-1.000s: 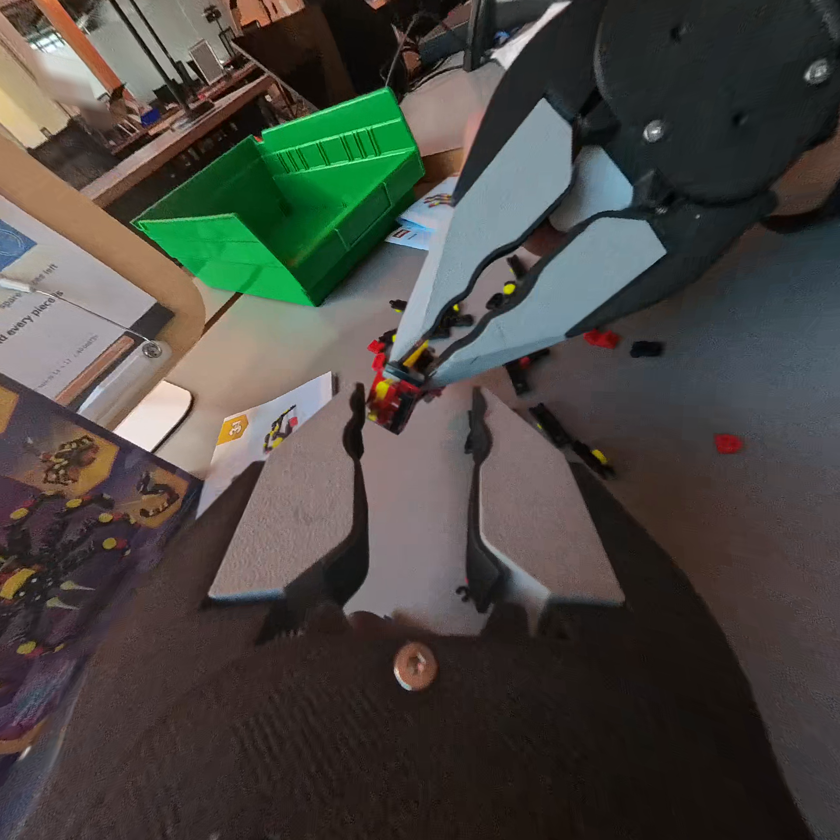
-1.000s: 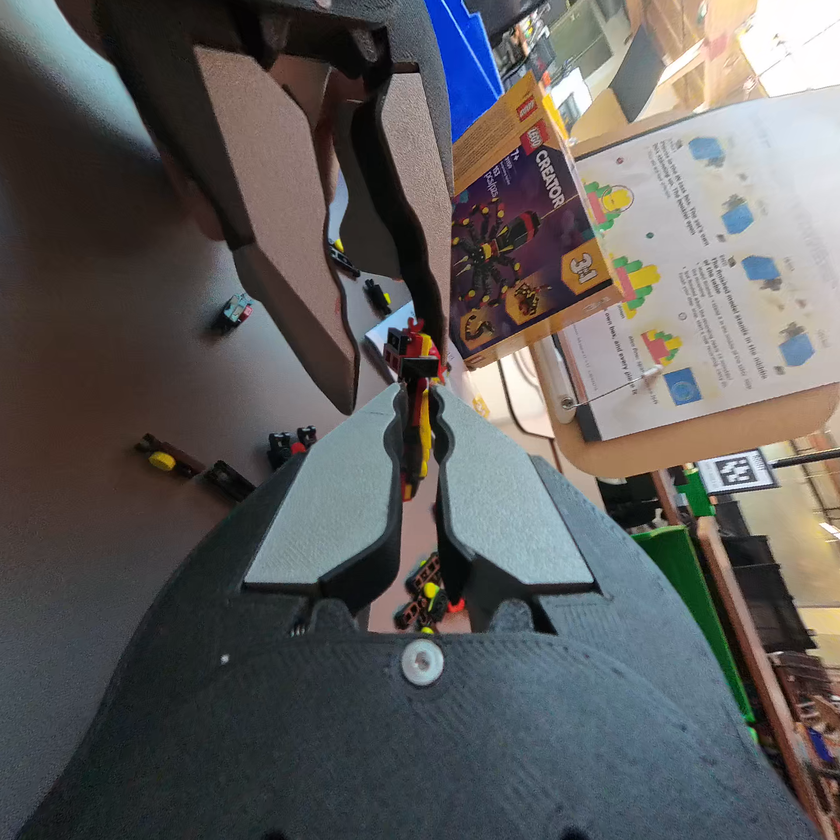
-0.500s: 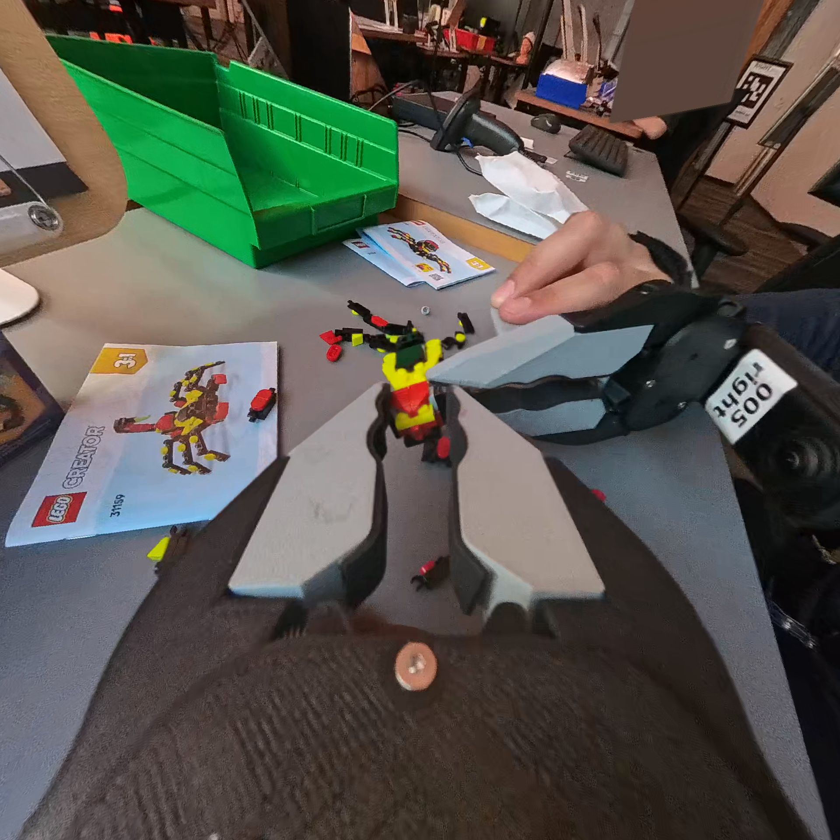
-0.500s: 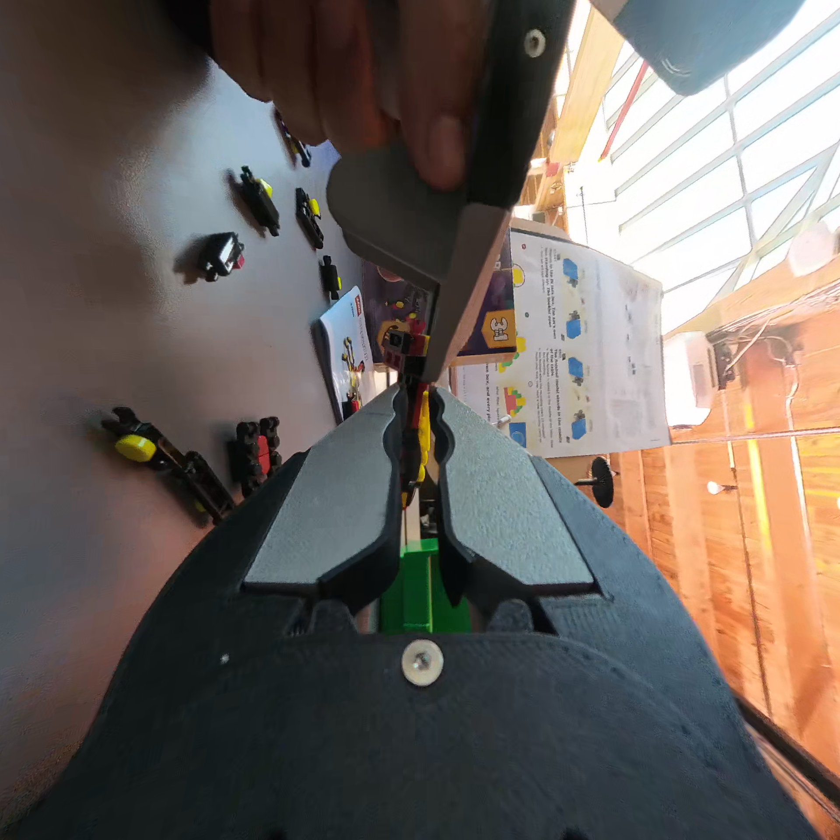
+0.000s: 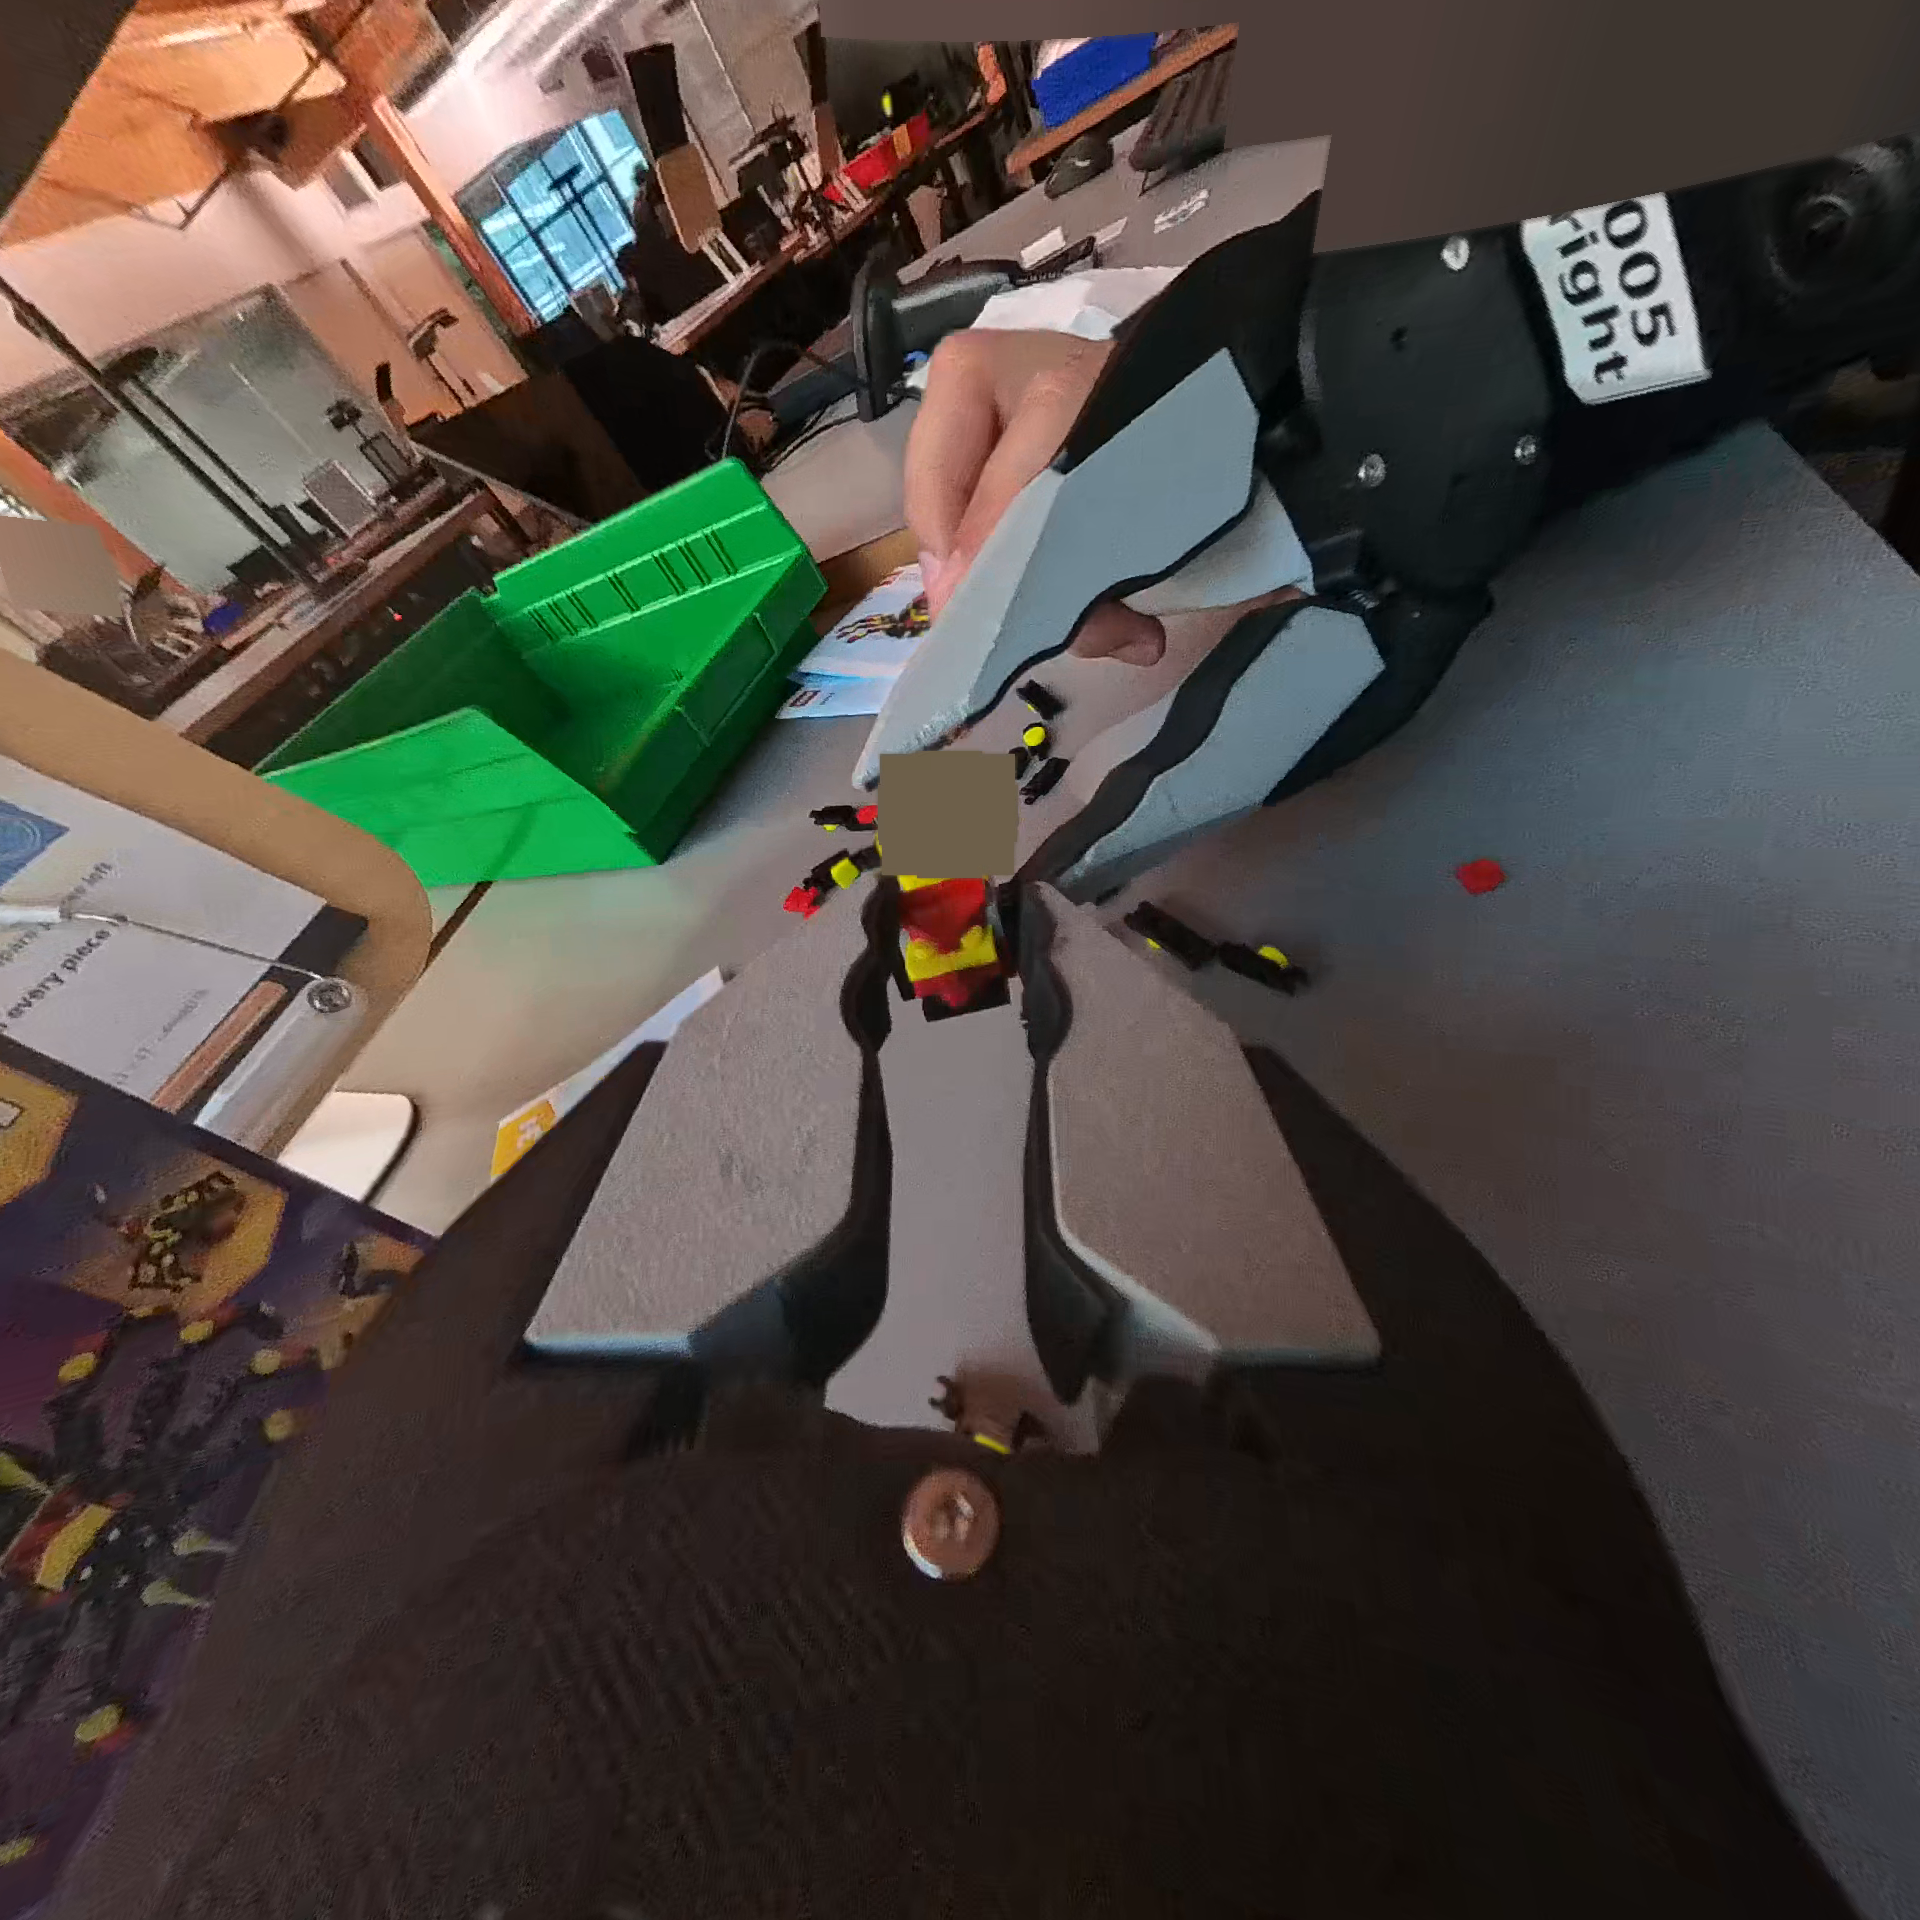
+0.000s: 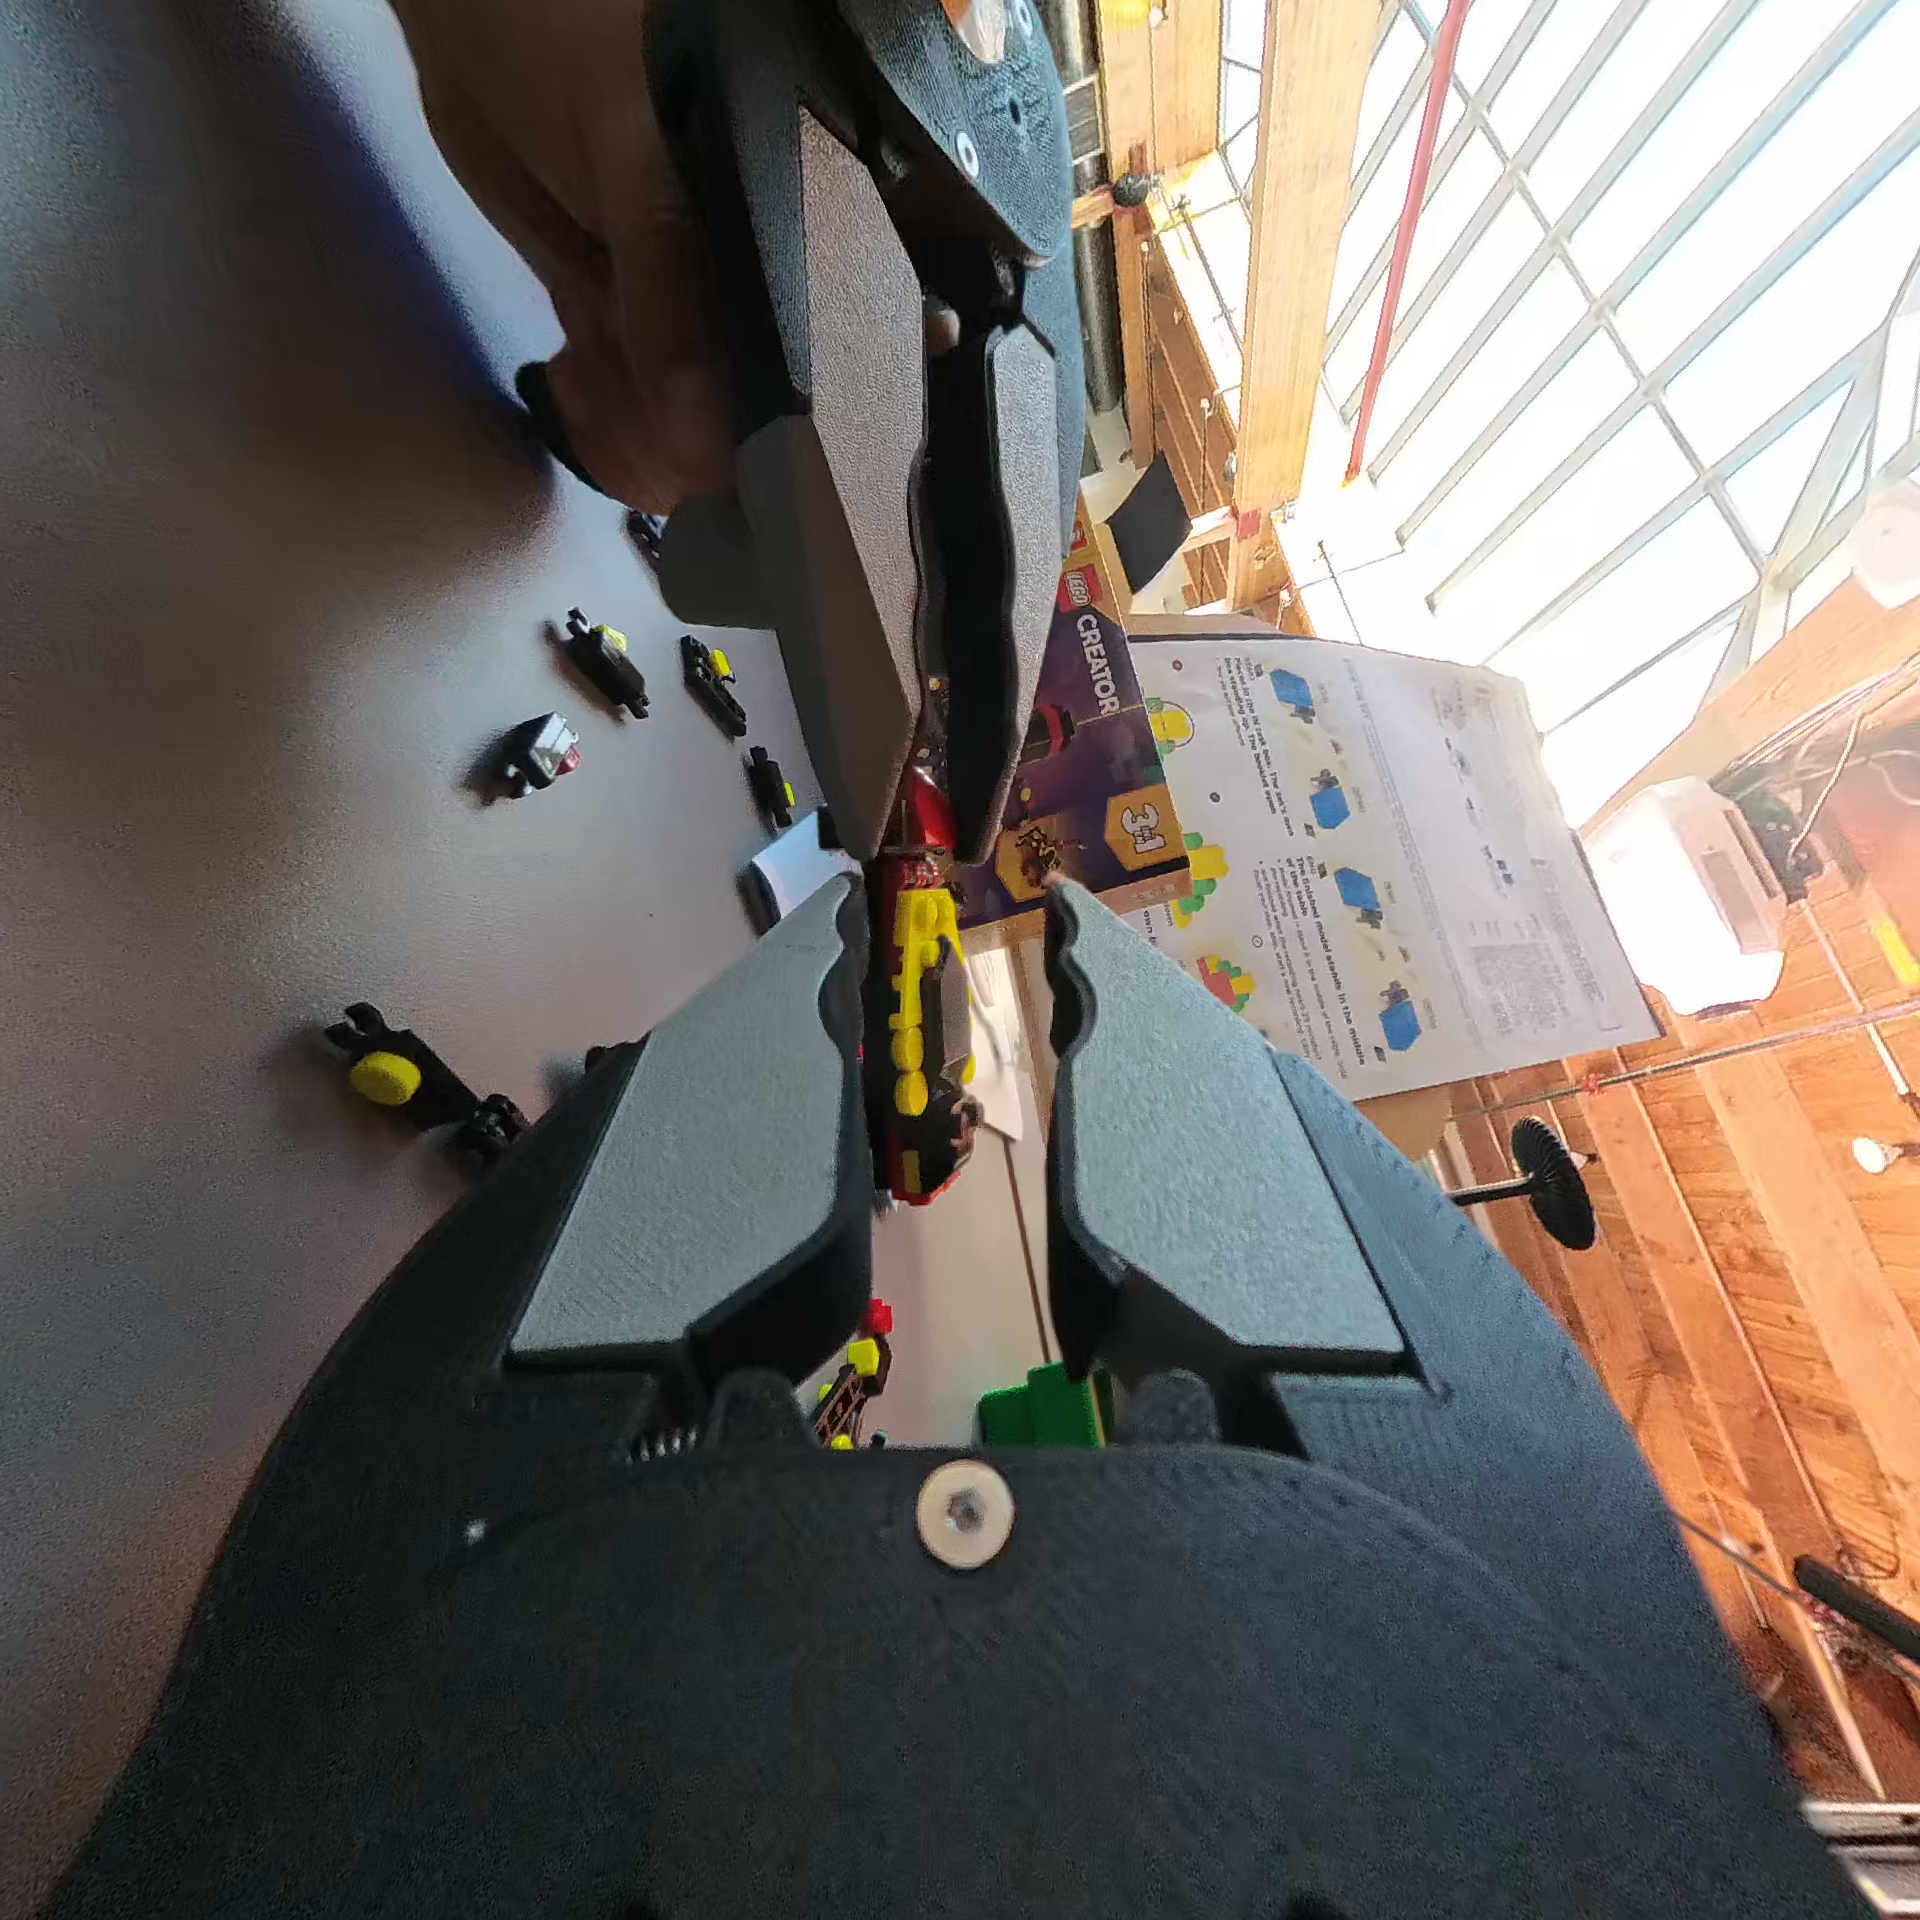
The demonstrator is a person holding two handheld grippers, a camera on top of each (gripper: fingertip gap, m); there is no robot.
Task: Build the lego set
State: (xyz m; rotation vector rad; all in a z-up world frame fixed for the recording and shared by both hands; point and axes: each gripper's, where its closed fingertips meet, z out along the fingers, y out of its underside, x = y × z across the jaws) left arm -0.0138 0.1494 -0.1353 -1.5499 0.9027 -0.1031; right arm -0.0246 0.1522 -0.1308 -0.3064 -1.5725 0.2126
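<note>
Left wrist view: the left tongs (image 5: 951, 951) are narrowed on a red-and-yellow brick model (image 5: 951, 945), both pads pressed against its sides, holding it above the grey tabletop (image 5: 1558, 1039). The right tongs (image 5: 982, 821) stand open around the model's far end. Right wrist view confirms this: the model (image 6: 920, 1029) lies against one pad of the right tongs (image 6: 956, 914), while the other pad (image 6: 1075, 966) stands clear of it.

Loose black, yellow and red pieces (image 5: 1210, 945) lie scattered on the tabletop below. A green bin (image 5: 582, 686) stands beyond them, and a purple box (image 5: 135, 1403) stands near the left tongs.

Risks:
- The left tongs grip only one end of the model. A sideways push from the open right tongs could likely twist it out of the grip.
- Excess squeeze may separate the bricks.
- A dropped model would land among the loose pieces and scatter them.
</note>
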